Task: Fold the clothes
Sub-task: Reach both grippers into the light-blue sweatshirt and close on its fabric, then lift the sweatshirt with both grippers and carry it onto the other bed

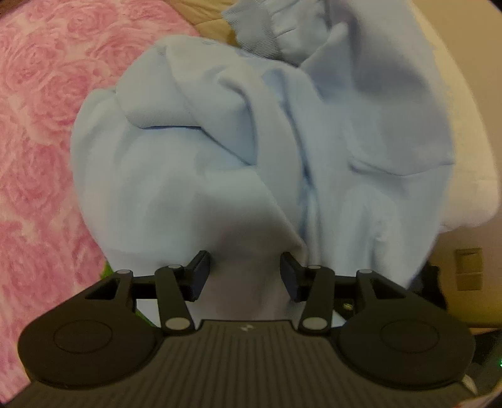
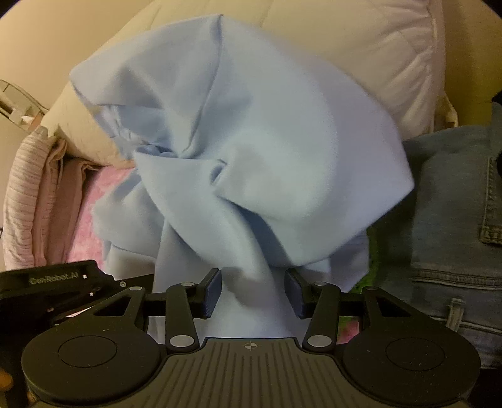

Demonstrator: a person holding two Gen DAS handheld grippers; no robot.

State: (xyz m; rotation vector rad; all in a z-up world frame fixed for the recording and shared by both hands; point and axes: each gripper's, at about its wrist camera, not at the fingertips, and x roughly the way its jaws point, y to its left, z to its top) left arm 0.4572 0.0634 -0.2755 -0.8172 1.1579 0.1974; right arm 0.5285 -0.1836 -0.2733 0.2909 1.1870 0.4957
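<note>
Blue fleece garment (image 1: 251,150), bunched and creased, fills both wrist views and hangs in front of a bed. Left view: the left hand-held gripper (image 1: 244,276) has its dark pads (image 1: 200,273) set apart, with a gathered neck of the garment passing between them; whether the pads press the cloth cannot be told, since a gap shows on each side. A ribbed cuff (image 1: 254,28) lies at the top of the heap. A pink rose-patterned blanket (image 1: 47,125) spreads at left, and a cream quilt (image 1: 464,141) at right. Right view: the right hand-held gripper (image 2: 252,290) likewise stands with its pads (image 2: 211,292) apart and a fold of the garment (image 2: 251,141) running down between them; a firm grasp cannot be confirmed. The body of the left device (image 2: 56,282) enters at lower left, bearing the raised lettering "GenRobot.AI". Denim jeans (image 2: 455,235) with a stitched pocket lie at right, just beside the garment. A cream pillow (image 2: 360,56) sits behind, and folded pink cloth (image 2: 34,194) is stacked at left.
</note>
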